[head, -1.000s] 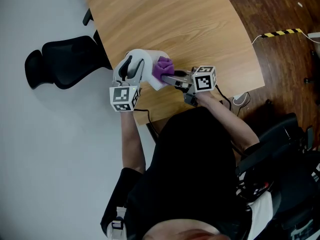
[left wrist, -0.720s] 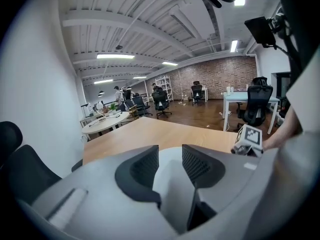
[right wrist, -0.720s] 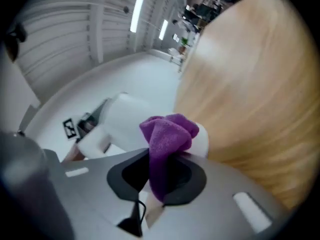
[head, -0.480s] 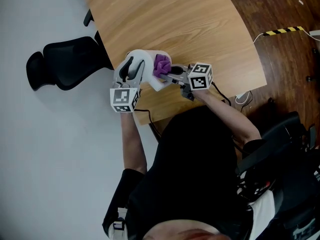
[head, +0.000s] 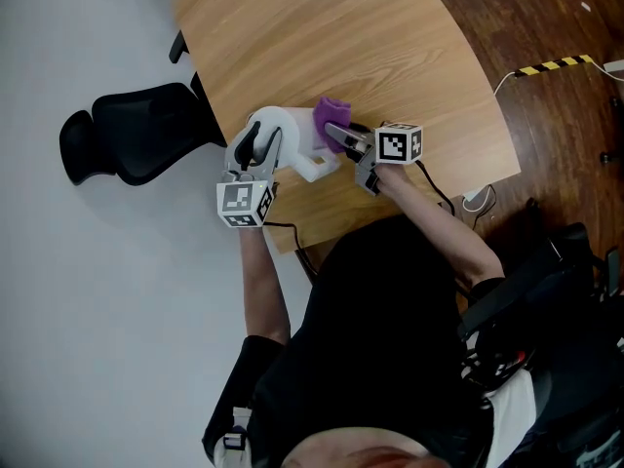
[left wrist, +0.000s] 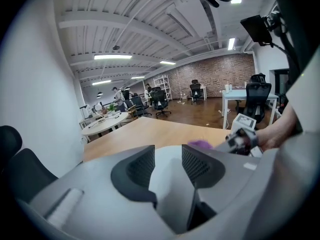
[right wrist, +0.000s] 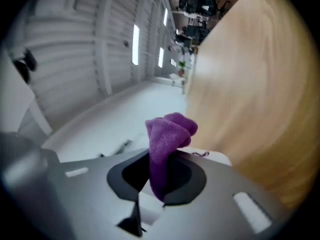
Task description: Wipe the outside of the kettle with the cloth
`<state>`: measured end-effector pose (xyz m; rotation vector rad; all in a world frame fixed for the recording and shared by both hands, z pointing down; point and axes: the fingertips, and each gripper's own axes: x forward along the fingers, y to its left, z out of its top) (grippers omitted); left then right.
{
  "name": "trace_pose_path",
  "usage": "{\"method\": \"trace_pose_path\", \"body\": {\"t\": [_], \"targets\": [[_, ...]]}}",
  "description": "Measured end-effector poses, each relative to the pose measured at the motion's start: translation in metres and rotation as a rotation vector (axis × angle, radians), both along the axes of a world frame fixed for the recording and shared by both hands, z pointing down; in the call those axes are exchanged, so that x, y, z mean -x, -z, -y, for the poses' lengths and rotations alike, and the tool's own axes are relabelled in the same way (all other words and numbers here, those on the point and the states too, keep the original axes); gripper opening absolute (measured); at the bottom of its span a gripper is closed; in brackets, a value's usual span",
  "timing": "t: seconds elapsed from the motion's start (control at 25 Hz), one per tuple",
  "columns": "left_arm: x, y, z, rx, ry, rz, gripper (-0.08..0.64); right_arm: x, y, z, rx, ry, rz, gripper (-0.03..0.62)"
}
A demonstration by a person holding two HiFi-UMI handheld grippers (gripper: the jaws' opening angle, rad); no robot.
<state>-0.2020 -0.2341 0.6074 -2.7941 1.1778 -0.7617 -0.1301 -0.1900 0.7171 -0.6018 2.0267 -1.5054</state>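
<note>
Wiping judged under way: kettle (head: 297, 154) is clamped by left gripper (head: 256, 150); cloth (head: 331, 115), pinched in right gripper (head: 341, 135), is held at kettle's 2 o'clock flank; other sides presumably remain.

We see a light wooden desk (head: 390, 47) with a curved edge, standing on dark wooden floor (head: 546, 18). A black office chair (head: 132, 144) sits beside the desk's left edge, on a pale floor. Yellow-and-black striped tape (head: 551, 63) lies on the dark boards, and a white cable (head: 473, 200) curls near the desk's right corner. Further back we find a round white table (left wrist: 103, 124), several office chairs (left wrist: 161, 101), a brick wall (left wrist: 220, 71) and lit ceiling strips (left wrist: 112, 57).
</note>
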Motion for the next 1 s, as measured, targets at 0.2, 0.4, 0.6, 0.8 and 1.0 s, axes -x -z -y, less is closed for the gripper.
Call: {"method": "trace_pose_path", "body": {"t": [0.2, 0.4, 0.6, 0.8, 1.0], "targets": [[0.002, 0.005, 0.009, 0.034, 0.034, -0.076, 0.259, 0.013, 0.037, 0.020, -0.107, -0.083, 0.091, 0.049], [0.000, 0.007, 0.012, 0.047, 0.044, -0.089, 0.270, 0.027, -0.140, 0.010, 0.417, 0.032, -0.123, 0.049], [0.055, 0.007, 0.021, 0.110, 0.388, -0.179, 0.327, 0.010, -0.038, 0.056, 0.110, 0.043, -0.080, 0.049], [0.047, -0.027, 0.024, 0.276, 0.381, -0.150, 0.336, 0.030, 0.006, 0.060, -0.004, 0.138, -0.020, 0.049], [0.043, -0.025, 0.037, 0.298, 0.167, -0.131, 0.341, 0.035, -0.028, 0.017, 0.110, 0.100, -0.018, 0.049]]}}
